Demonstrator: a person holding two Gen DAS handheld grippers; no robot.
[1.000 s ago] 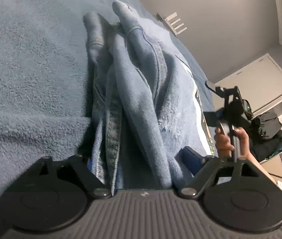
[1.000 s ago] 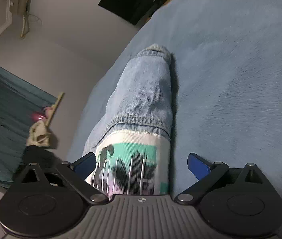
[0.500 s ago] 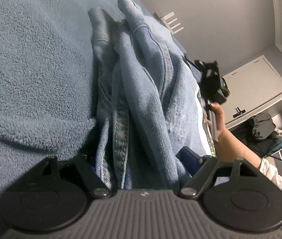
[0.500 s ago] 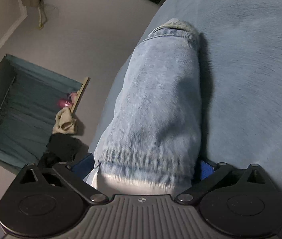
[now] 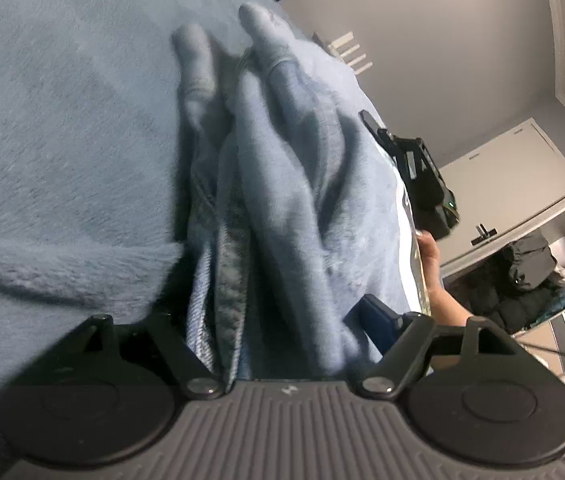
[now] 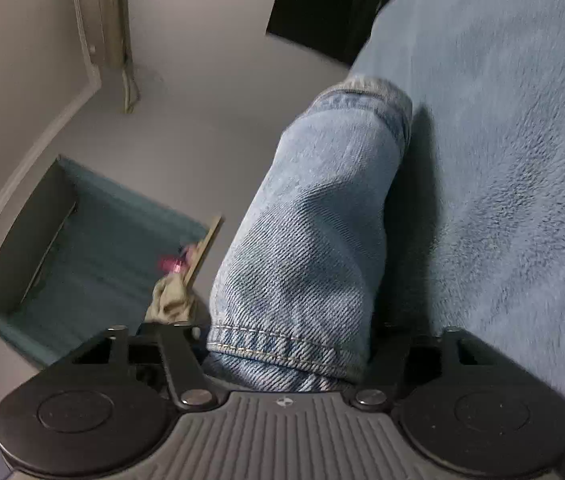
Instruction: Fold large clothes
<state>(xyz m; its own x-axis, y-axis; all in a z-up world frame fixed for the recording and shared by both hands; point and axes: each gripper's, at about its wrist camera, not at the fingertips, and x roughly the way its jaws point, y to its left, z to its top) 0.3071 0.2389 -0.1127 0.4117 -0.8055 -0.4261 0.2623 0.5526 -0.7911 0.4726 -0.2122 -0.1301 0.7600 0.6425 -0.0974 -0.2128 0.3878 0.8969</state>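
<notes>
**Here, both my grippers clamp the jeans**

My left gripper [image 5: 282, 320] pinches bunched jeans [image 5: 282, 184] running toward twelve o'clock over the blue blanket [image 5: 62, 140]. My right gripper [image 6: 288, 344], at three o'clock, grips a hemmed fold [image 6: 314, 240].

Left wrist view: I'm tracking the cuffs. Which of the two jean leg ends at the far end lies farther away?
The right-hand leg end lies farther away, higher in the view; the left-hand leg end stops short, directly on the blue fleece blanket.
</notes>
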